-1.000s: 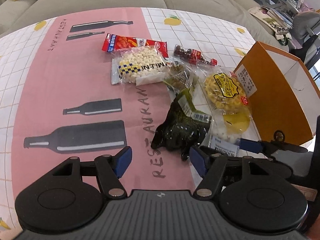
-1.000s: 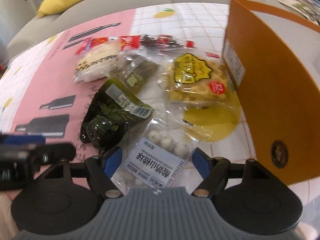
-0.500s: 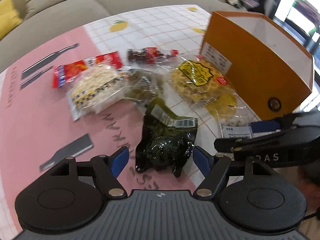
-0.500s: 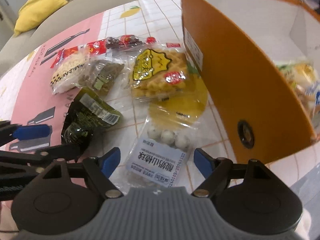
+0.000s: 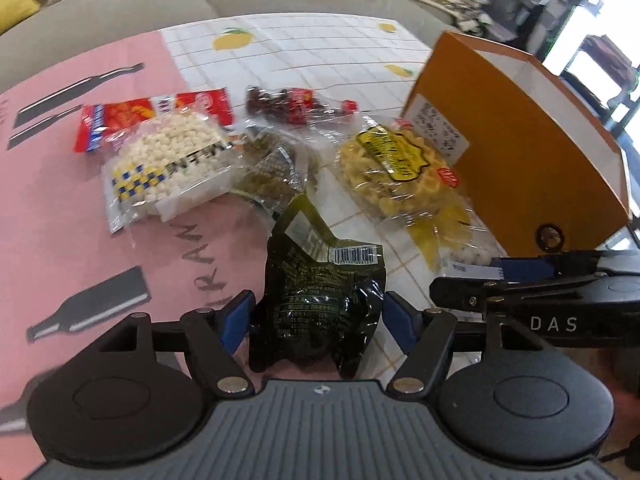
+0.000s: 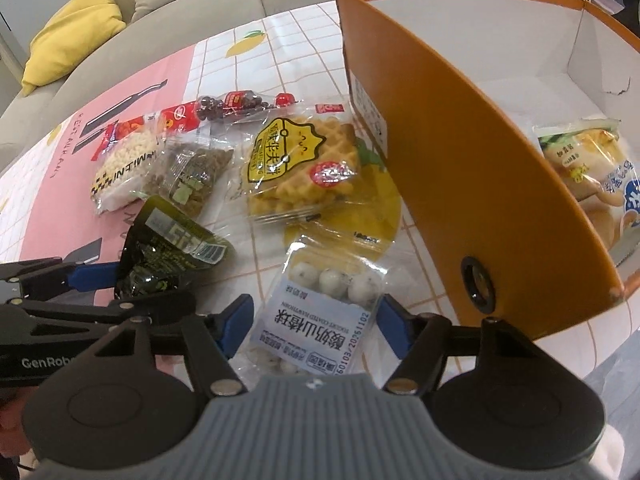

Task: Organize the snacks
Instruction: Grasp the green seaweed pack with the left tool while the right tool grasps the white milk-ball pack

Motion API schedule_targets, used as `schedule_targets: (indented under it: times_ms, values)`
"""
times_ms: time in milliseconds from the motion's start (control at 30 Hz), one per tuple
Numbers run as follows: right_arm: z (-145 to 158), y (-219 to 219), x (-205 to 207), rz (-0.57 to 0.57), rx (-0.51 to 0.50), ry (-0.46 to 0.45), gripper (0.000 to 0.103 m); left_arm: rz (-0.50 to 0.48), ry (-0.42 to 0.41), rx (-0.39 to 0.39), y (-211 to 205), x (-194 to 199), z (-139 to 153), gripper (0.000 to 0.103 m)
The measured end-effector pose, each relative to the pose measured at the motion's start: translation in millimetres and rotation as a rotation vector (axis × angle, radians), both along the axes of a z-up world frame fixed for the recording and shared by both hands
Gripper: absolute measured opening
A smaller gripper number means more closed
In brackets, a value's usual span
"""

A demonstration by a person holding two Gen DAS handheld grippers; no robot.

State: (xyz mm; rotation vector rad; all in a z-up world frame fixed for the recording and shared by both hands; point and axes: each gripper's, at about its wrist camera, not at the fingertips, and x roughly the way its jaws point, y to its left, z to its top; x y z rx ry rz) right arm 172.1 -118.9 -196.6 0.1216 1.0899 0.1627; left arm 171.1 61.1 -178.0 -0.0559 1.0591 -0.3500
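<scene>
We see the left hand-held gripper (image 5: 316, 316) low in its frame with jaws just closing a little around the dark green snack pack (image 5: 320, 300), blue pads beside its edges but not clearly pressing, so we call it released. The right hand-held gripper (image 6: 314, 320) at lower centre has also just been narrowing, straddling the clear pouch of white balls (image 6: 320, 316) lying on the desk (image 6: 288, 60), not gripping yet. The waffle pack (image 6: 300, 168) sits mid-frame beside the orange box (image 6: 460, 168), which holds a bread pack (image 6: 592, 172) at right.
</scene>
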Motion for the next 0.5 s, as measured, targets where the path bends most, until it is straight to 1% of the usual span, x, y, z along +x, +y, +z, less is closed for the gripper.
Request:
schedule_targets:
  times_ms: [67,167,233,333,367,433,500]
  values:
    - [0,1,1,0.004,-0.003,-0.005,0.067,0.048,0.024,0.02,1,-1,2,0.079]
    - [-1,5,1,0.024,0.007,-0.016,0.067,0.152,0.077,0.073,8,-5,7,0.079]
    - [-2,11,-1,0.074,0.02,-0.029,0.067,0.234,0.116,0.08,17,-8,9,0.078]
    - [-3,27,-5,0.181,0.018,-0.056,0.067,0.347,0.15,0.073,35,-18,11,0.077]
    - [-3,34,-7,0.225,0.01,-0.069,0.067,0.37,0.154,0.07,39,-21,10,0.077]
    - [-2,46,-13,0.308,-0.016,-0.096,0.067,0.405,0.169,0.058,47,-28,10,0.075]
    - [-1,61,-23,0.404,-0.051,-0.128,0.067,0.41,0.18,0.053,52,-33,9,0.073]
